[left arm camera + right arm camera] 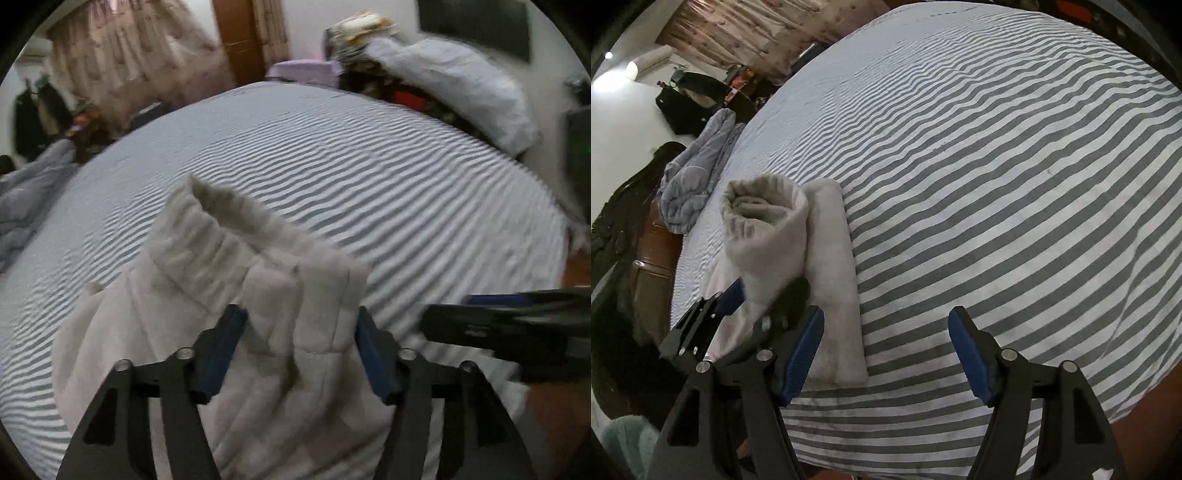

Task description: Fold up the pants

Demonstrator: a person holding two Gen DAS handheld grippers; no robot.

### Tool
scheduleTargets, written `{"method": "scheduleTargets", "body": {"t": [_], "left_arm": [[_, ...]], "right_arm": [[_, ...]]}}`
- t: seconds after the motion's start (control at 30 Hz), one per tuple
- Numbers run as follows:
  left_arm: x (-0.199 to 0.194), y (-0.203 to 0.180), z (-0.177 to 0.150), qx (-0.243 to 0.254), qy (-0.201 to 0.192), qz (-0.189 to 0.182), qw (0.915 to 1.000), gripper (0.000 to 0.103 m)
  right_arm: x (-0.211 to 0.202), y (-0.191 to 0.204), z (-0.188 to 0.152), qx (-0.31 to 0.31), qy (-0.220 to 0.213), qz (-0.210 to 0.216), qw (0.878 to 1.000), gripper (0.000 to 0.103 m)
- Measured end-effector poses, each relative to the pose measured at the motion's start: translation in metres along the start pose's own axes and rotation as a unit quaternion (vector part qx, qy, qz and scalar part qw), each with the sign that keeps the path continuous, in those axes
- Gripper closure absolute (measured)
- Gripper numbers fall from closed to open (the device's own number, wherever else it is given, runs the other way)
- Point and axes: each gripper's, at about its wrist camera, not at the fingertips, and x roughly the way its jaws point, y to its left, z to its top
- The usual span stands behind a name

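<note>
2 grippers spread: left gripper [301, 350] straddles folded pants [229, 295] on bed [369, 166], unpinched; right gripper [886, 354] empty. Fold looks near finished; next, flatten raised waistband.

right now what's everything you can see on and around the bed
pants: one, pale grey-white, folded lengthwise at the near left side of the bed, elastic waistband end raised.
striped sheet: one, grey and white, covers the bed.
blanket: one, blue-grey, bunched at the bed's left edge.
pillow: one, pale blue-white, at the bed's far right.
curtain: one, pinkish beige, behind the bed.
clothes: several, dark, hanging far left.
left gripper: blue fingers astride the pants, apart, not pressing.
right gripper: blue fingers open over bare sheet, right of the pants.
</note>
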Motion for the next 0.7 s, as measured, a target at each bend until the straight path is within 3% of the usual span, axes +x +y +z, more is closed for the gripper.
{"method": "scheduleTargets", "body": {"t": [0.13,0.23,0.33,0.4,0.53,0.7], "left_arm": [[-0.04,0.014,0.005,-0.017,-0.033,-0.053,0.9979,0.038],[-0.064,0.045,0.003,-0.055,-0.041,-0.058,0.996,0.037],[-0.085,0.091,-0.006,-0.083,-0.061,-0.013,0.9946,0.035],[-0.088,0.117,-0.019,-0.095,-0.051,0.02,0.994,0.034],[-0.084,0.162,-0.055,-0.148,-0.01,0.055,0.9874,0.034],[-0.07,0.191,-0.091,-0.196,0.026,0.069,0.9779,0.034]], "right_arm": [[-0.01,0.005,0.007,-0.002,-0.022,0.013,1.0,0.035],[-0.017,0.02,0.015,-0.021,-0.029,0.046,0.998,0.035],[-0.016,0.046,0.025,-0.051,-0.018,0.098,0.994,0.035],[-0.006,0.063,0.031,-0.074,0.006,0.115,0.991,0.038],[0.017,0.088,0.039,-0.102,0.035,0.108,0.988,0.053],[0.046,0.096,0.045,-0.112,0.069,0.085,0.988,0.055]]}}
